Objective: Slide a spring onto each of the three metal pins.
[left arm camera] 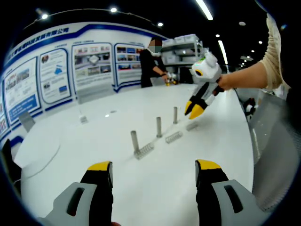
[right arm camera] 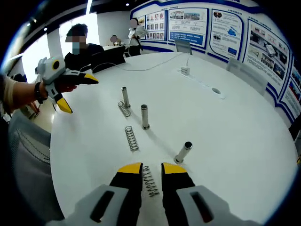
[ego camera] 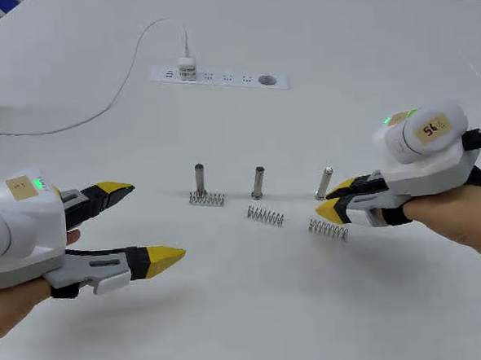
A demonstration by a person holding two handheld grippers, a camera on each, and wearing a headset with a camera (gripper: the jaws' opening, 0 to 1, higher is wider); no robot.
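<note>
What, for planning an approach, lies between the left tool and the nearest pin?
A spring lying by that pin; otherwise bare table, per the left gripper view.

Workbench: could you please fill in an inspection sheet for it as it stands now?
Surface: white table.
Job's things: three pins bare; three springs lying beside them.
Clutter: power strip with a plug.
Grippers: left gripper open; right gripper jaws narrowly apart over the end spring.
Cables: white cable from the plug.
Surroundings: poster wall, people beyond the table.
</note>
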